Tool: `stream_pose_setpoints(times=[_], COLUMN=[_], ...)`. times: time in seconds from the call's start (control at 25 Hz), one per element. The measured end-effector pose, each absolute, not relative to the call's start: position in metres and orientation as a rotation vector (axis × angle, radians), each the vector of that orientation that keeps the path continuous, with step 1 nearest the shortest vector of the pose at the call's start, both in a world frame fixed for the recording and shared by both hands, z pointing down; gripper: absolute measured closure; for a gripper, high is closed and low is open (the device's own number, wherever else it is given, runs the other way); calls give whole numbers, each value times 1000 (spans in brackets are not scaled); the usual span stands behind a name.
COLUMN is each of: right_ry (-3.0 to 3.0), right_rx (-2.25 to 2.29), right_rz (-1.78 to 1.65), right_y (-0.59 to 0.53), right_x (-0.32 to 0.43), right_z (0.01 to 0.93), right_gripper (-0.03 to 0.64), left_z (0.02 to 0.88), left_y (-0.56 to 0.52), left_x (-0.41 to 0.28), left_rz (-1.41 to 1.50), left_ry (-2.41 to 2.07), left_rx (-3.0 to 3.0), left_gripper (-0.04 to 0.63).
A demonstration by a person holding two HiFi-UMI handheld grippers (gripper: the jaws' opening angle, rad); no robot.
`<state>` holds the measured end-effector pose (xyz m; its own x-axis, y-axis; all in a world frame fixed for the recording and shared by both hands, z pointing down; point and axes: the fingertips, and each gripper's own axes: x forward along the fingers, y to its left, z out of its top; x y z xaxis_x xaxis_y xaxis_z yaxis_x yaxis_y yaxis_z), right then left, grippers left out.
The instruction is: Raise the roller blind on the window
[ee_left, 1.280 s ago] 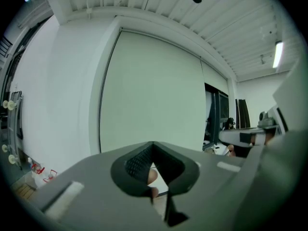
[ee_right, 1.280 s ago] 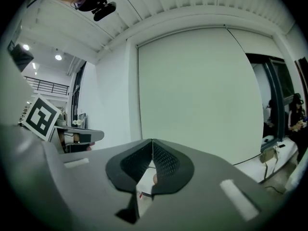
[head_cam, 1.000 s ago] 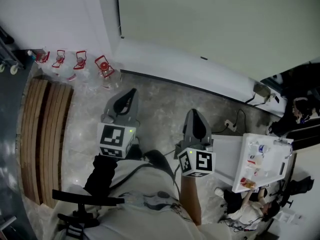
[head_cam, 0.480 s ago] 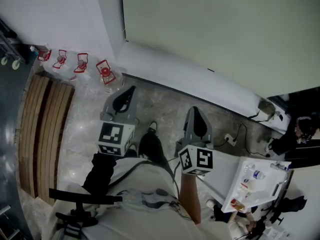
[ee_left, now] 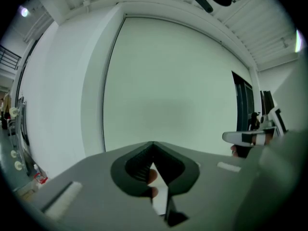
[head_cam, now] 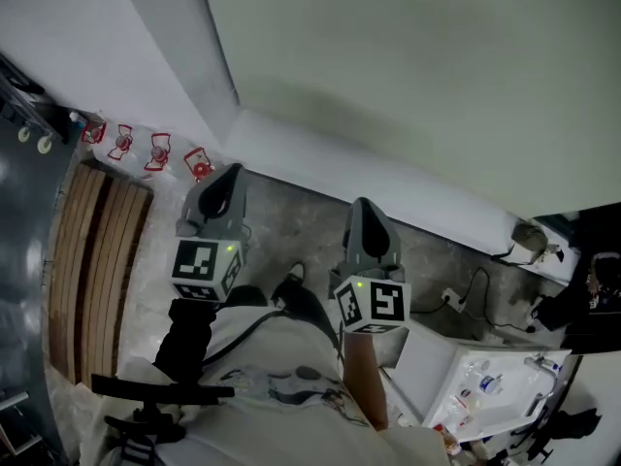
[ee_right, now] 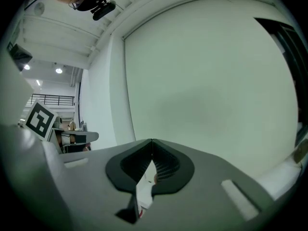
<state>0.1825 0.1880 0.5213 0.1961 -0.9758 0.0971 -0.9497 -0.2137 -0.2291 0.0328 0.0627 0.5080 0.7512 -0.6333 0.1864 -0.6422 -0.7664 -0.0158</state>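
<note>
My left gripper [head_cam: 221,181] and right gripper [head_cam: 366,219] are both clenched on nothing. The roller blind [head_cam: 437,76] ahead of them hangs fully lowered, so I judge the raising not yet begun.

We see the roller blind [head_cam: 417,76] fully let down: a smooth, pale grey-green sheet that hangs flat and covers the window [ee_left: 104,105], of which only a thin dark line along the left edge shows. That edge runs just beside a white wall [head_cam: 146,56]. The sheet's lower edge comes down to a long white ledge [head_cam: 369,187] at the foot of the opening. In the left gripper view we see the sheet reach up to just beneath the ceiling. Just beside its right edge stands a narrow dark strip [ee_left: 242,105] (glass or frame, we cannot tell).
</note>
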Motion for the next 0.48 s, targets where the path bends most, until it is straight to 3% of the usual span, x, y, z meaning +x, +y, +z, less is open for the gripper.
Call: stream_pose_setpoints(times=[0.48], right_ry=[2013], right_rx=[-2226], right_rz=[-351], right_y=[131], right_x=[189], right_z=[521], right_gripper=[615], left_z=[510], left_y=[18], left_x=[55], left_rz=[315], left_ry=[-1159], left_rx=[2888], left_gripper=[597])
